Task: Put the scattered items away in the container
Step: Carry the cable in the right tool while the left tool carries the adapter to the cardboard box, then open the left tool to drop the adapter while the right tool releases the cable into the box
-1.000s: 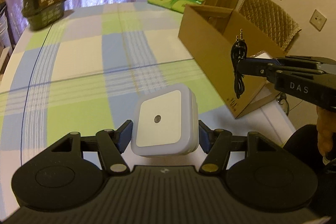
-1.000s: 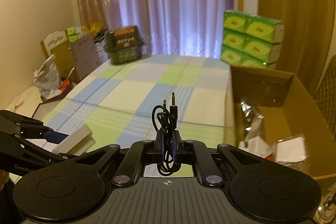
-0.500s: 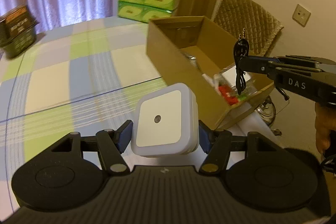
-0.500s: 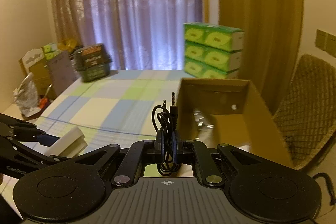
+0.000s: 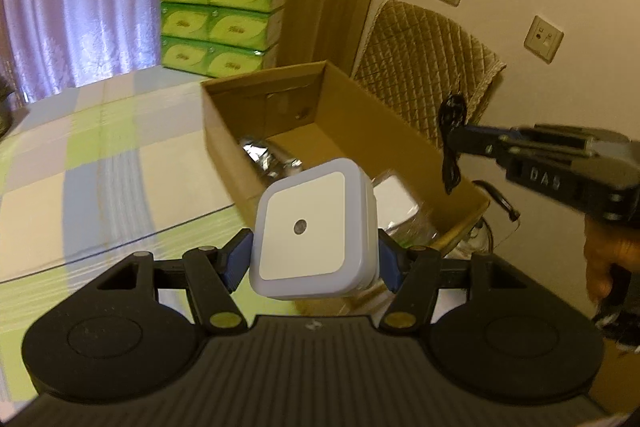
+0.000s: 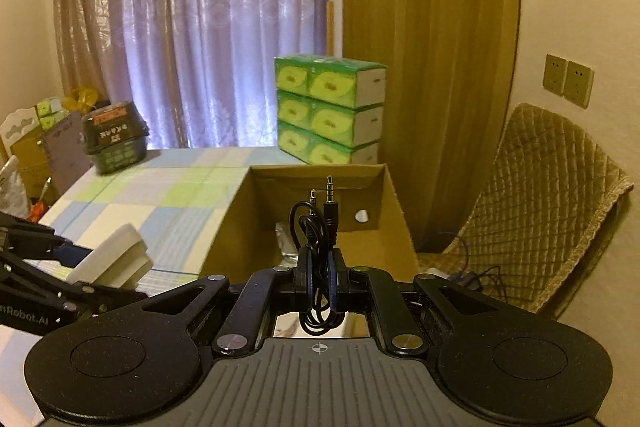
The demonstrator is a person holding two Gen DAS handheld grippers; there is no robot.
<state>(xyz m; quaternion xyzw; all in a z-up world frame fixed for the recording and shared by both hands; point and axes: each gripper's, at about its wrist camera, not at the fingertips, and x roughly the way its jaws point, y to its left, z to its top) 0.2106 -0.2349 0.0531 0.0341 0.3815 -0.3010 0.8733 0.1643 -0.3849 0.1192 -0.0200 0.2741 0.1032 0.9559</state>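
Carrying step, close to the drop: both loads held up near the cardboard box (image 5: 352, 119), nothing released yet.

Left of the box, over the checked cloth of the bench (image 5: 100, 163): left gripper (image 5: 314, 261), jaws clenched on the night light (image 5: 312, 235). A rounded square block of smooth white plastic, matt front with a small dark sensor dot at its centre, gripped across its two sides by blue pads. Hangs just short of the box's near left corner, not yet over the opening by this reading.

The box itself: plain brown corrugated card, open top, straight walls, a round hole (image 6: 361, 215) in the far wall. Inside, crinkled silvery foil packaging (image 5: 264, 157) and something in clear wrap, too blurred to name.

At the box's right side: right gripper (image 6: 319, 281), jaws pinched shut on the audio cable (image 6: 318, 227). Thin black rubbery cord, coiled in loose loops, two metal jack plugs standing up, slack loop hanging below.

Next move, as a judgement: bring each load over the opening, lower, then release. Limp cable likely to snag on the wall.
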